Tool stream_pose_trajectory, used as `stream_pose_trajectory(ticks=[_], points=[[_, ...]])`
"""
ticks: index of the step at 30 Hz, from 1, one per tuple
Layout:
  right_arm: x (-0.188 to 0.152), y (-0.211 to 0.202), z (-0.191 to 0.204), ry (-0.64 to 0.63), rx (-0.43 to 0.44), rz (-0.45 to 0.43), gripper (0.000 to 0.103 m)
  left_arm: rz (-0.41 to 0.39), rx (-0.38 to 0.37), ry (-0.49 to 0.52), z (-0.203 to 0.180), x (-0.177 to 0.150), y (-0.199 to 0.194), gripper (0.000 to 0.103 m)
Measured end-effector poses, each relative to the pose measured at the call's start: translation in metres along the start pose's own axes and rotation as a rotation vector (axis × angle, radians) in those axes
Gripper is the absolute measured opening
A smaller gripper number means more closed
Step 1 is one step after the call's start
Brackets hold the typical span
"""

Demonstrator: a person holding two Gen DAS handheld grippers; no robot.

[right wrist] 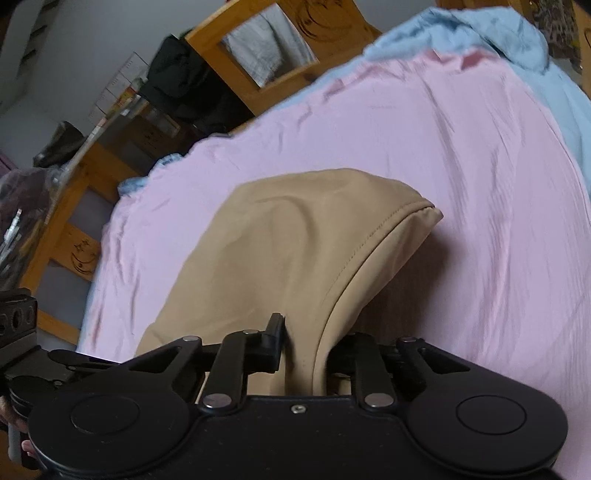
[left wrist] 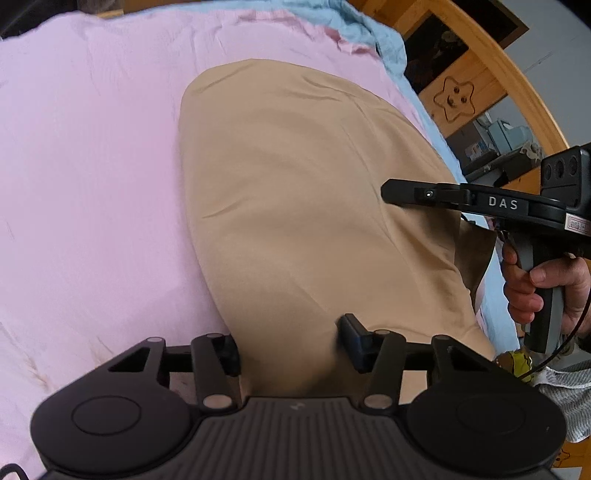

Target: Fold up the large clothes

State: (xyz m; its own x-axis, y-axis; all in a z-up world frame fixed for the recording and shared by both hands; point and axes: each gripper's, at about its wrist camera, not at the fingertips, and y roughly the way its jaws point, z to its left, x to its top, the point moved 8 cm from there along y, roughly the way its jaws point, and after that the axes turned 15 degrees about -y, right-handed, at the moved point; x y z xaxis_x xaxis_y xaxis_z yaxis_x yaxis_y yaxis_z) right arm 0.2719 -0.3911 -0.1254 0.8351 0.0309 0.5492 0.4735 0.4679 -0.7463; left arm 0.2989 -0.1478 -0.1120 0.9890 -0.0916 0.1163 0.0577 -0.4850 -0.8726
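A tan garment (left wrist: 288, 166) lies spread on a pink sheet (left wrist: 92, 147), its near end rising toward the camera. My left gripper (left wrist: 290, 341) has that near end bunched between its fingers, which press on the cloth from both sides. In the right wrist view the tan garment (right wrist: 277, 240) shows a stitched hem folded over, lifted off the pink sheet (right wrist: 461, 184). My right gripper (right wrist: 306, 343) is shut on a narrow gather of the cloth by that hem. The right gripper (left wrist: 388, 192) also shows from the side over the garment's right edge, held by a hand (left wrist: 535, 280).
Blue bedding (left wrist: 369, 29) lies crumpled past the pink sheet, and the blue bedding (right wrist: 498, 37) fills the top right of the right wrist view. A wooden bed frame (left wrist: 491, 55) with a star cut-out rims the mattress. More wooden frame (right wrist: 62, 206) and shelves of clutter stand at the left.
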Motion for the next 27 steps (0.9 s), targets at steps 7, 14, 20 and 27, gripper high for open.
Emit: stream_pose_trajectory(ticks=[7, 14, 20, 27], points=[[0.046, -0.001, 0.027, -0.068, 0.046, -0.082, 0.019, -0.127, 0.014, -0.021, 0.030, 0.039, -0.052, 0.052], [0.117, 0.044, 0.060, -0.171, 0.050, -0.149, 0.019, -0.278, 0.062, -0.076, 0.071, 0.094, -0.079, 0.052], [0.172, 0.096, 0.073, -0.186, 0.033, -0.201, 0.019, -0.349, 0.089, -0.135, 0.108, 0.140, -0.072, 0.052], [0.180, 0.163, 0.049, -0.088, -0.055, -0.185, 0.028, -0.355, 0.108, -0.240, 0.143, 0.156, -0.036, 0.057]])
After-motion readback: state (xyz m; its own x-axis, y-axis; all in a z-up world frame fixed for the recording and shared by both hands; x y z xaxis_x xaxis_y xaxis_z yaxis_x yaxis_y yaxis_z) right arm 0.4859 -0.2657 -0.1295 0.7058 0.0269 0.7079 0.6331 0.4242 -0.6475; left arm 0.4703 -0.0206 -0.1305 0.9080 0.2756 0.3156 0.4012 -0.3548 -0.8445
